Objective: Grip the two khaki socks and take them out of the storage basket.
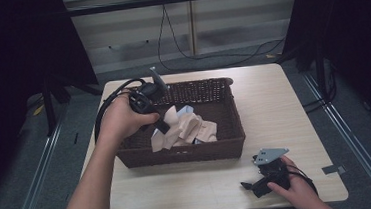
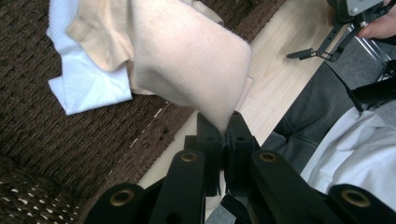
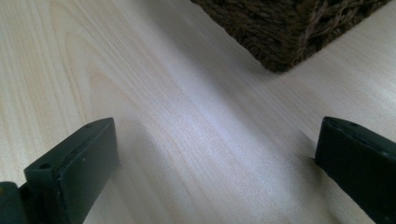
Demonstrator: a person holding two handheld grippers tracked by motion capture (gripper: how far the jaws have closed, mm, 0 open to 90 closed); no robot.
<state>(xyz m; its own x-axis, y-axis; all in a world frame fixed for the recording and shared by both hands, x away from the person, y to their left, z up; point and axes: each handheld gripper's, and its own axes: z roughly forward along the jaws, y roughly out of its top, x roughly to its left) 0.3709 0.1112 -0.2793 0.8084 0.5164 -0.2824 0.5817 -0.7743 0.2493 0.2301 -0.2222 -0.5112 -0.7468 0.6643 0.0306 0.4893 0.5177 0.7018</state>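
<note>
A dark brown wicker basket [image 1: 227, 146] stands in the middle of the table and holds a heap of cloths. My left gripper [image 1: 161, 126] is over the basket's left part, shut on a corner of a beige cloth [image 1: 172, 119]. In the left gripper view that beige cloth [image 2: 187, 60] hangs from the pinched black jaws of my left gripper [image 2: 224, 130], above a peach cloth [image 2: 100, 32] and a white cloth [image 2: 86, 86] lying in the basket [image 2: 70, 140]. My right gripper [image 1: 250, 185] rests near the table's front right edge, and in the right gripper view its jaws stand wide apart over bare wood [image 3: 196, 121].
The light wooden table [image 1: 273, 102] has free room right of the basket and along the front. A corner of the basket [image 3: 289, 32] lies ahead of the right gripper. Cables [image 1: 179, 50] trail across the floor behind the table.
</note>
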